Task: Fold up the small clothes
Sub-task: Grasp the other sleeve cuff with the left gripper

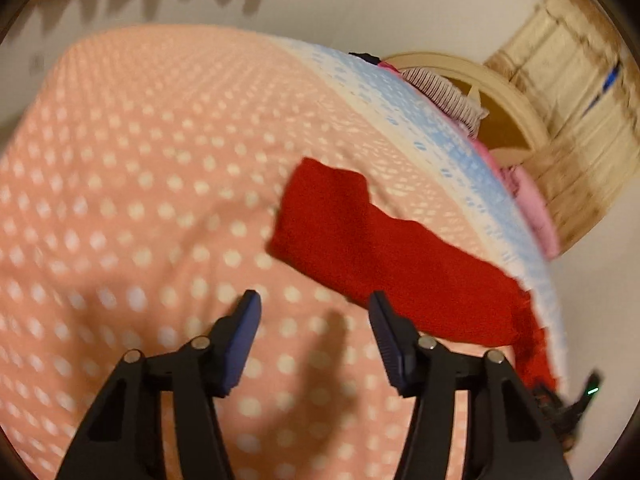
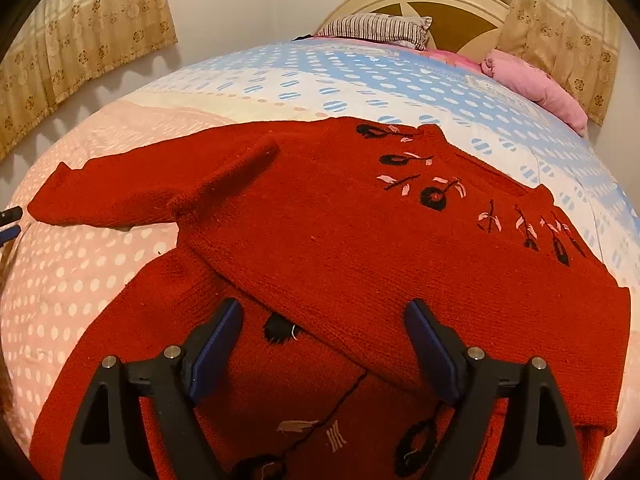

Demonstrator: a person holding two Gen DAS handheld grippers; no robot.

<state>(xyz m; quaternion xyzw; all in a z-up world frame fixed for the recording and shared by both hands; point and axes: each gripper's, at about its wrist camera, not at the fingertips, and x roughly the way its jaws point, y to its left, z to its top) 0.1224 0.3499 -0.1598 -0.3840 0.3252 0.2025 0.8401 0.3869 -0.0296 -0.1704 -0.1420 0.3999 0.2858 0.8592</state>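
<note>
A red knitted sweater (image 2: 360, 232) with black and pink embroidery lies on the bed. Its right part is folded over the body and one sleeve (image 2: 132, 192) stretches out to the left. My right gripper (image 2: 324, 320) is open and empty just above the sweater's folded edge. In the left wrist view the sleeve (image 1: 360, 240) lies flat on the pink dotted bedspread (image 1: 140, 200). My left gripper (image 1: 316, 308) is open and empty above the spread, with its right finger at the sleeve's near edge. The left gripper's tip shows at the far left of the right wrist view (image 2: 10, 220).
The bedspread turns blue and white (image 2: 360, 76) toward the headboard (image 2: 440, 4). A striped pillow (image 2: 376, 28) and a pink pillow (image 2: 536, 88) lie at the head. Curtains (image 2: 80, 32) hang on the wall beyond the bed.
</note>
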